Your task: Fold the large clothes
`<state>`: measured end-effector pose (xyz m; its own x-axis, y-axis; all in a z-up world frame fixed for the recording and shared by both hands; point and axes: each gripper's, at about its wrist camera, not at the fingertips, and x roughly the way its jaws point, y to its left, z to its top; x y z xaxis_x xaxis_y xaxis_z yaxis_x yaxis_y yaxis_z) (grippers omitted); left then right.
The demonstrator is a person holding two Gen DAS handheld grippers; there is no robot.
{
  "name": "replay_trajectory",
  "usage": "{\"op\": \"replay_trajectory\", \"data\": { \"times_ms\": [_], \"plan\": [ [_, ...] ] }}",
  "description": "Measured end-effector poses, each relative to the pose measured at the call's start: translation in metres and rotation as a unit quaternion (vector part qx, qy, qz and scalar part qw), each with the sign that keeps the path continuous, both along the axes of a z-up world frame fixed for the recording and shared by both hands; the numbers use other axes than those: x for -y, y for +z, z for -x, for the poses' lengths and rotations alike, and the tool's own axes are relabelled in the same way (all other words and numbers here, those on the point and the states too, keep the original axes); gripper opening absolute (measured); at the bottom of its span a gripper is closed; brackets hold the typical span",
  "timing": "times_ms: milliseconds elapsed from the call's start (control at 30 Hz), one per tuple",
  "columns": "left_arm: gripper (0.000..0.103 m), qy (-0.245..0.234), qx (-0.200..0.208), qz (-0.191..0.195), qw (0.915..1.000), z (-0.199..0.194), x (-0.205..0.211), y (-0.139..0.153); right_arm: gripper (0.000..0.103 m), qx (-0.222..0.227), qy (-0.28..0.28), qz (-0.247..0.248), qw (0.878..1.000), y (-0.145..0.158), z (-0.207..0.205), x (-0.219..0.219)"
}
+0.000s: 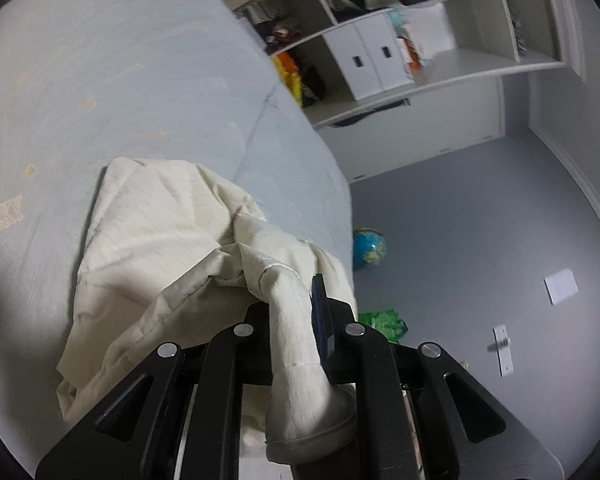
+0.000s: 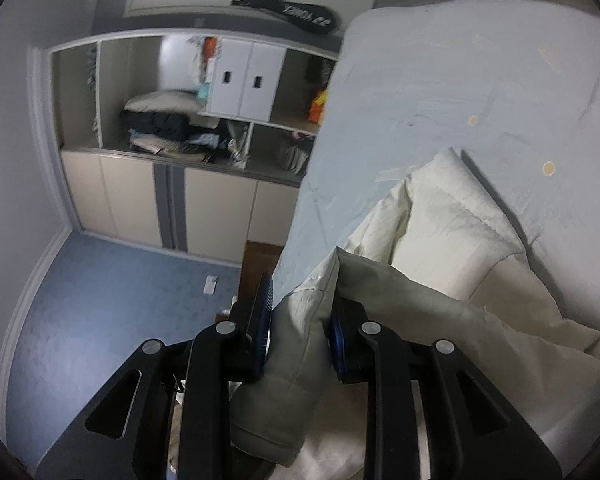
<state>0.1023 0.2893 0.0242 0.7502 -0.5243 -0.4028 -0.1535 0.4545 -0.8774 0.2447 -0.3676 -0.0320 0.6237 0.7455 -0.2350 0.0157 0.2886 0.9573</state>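
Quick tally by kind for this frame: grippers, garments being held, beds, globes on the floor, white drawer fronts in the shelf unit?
Grippers: 2, the left gripper and the right gripper, each shut on the cream garment
Garments held: 1
Beds: 1, the bed with a pale blue cover
Globes: 1, the globe
White drawer fronts: 2, the drawer fronts
Total: 7

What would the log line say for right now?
left gripper: shut on cream fabric garment | right gripper: shut on garment | garment: partly on light blue bed cover
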Motion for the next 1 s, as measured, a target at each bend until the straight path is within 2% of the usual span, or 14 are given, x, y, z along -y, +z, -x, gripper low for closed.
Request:
{"op": "replay_trajectory", "data": {
  "times_ms": [333,467,633,700,800,867,900,967,1000],
  "plan": [
    [0.015,0.018,-0.070,-0.012,0.9973,-0.028,-0.007,-0.030,0.023,-0.058,-0.027,0.016,0.998,-0.040,-0.028,-0.010],
    [0.018,0.023,-0.091,0.003,0.9956,-0.029,-0.011,-0.037,0.025,-0.078,-0.024,0.025,0.996,-0.050,-0.036,-0.014],
    [0.041,0.029,-0.074,0.012,0.9968,-0.027,-0.013,-0.029,0.027,-0.092,-0.025,0.017,0.995,-0.056,-0.038,-0.011],
    [0.040,0.029,-0.056,-0.004,0.9980,-0.025,-0.010,-0.021,0.027,-0.080,-0.030,0.020,0.996,-0.052,-0.036,-0.009],
    [0.030,0.033,-0.023,-0.028,0.9988,-0.022,-0.007,-0.006,0.029,-0.058,-0.034,0.018,0.998,-0.042,-0.030,-0.008],
    [0.030,0.040,-0.010,-0.021,0.9989,-0.021,-0.008,-0.003,0.029,-0.052,-0.046,0.005,0.998,-0.039,-0.028,-0.005],
    [0.030,0.044,-0.011,-0.018,0.9988,-0.021,-0.009,-0.003,0.030,-0.058,-0.052,0.004,0.997,-0.040,-0.028,-0.004],
    [0.032,0.051,-0.028,-0.013,0.9982,-0.024,-0.009,-0.008,0.045,-0.076,-0.060,0.004,0.995,-0.046,-0.028,-0.003],
    [0.036,0.055,-0.037,-0.007,0.9977,-0.025,-0.010,-0.013,0.056,-0.084,-0.070,0.002,0.994,-0.047,-0.026,-0.002]
  ]
}}
